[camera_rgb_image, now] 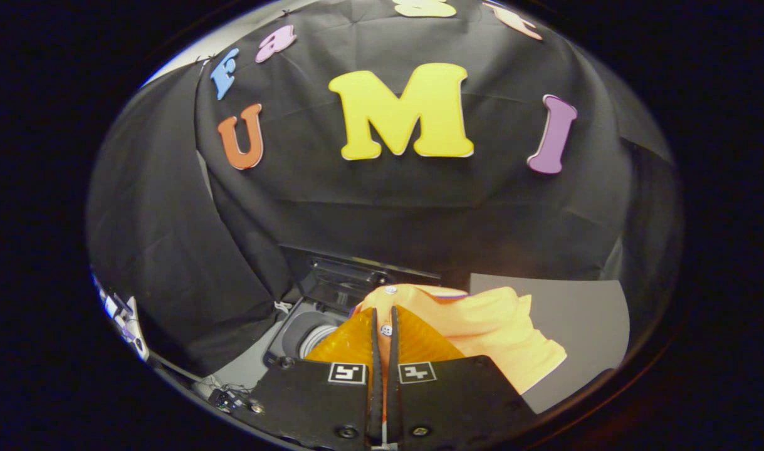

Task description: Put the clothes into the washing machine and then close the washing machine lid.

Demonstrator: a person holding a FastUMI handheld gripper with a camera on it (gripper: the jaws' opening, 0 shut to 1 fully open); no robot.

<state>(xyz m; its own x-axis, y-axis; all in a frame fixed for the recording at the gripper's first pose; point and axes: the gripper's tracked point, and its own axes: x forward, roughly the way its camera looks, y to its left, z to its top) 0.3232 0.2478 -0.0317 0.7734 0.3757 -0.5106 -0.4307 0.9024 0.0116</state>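
Gripper [383, 326] closed on the shirt [482, 326], both fingers [375, 351] pressed together with a fold of orange cloth pinched between them near a button [386, 330]. The shirt hung lifted from the grip, its collar and placket just beyond the fingertips and its body trailing right and near over the grey table [576, 313]. Holding the cloth at the placket probably kept most of the garment gathered under the grip, so that it could clear the rim of the washer [297, 326]. The washer sat left and just beyond the fingers; its round drum [316, 338] opening showed beside the shirt, partly covered by it. The lid [344, 282] stood raised at the far side of the opening, against the booth wall, leaving the drum free for loading. The shirt appeared not yet inside the drum. Judged stage: carrying the shirt toward the opening; release and lid closing remained. A trailing hem might catch the rim.
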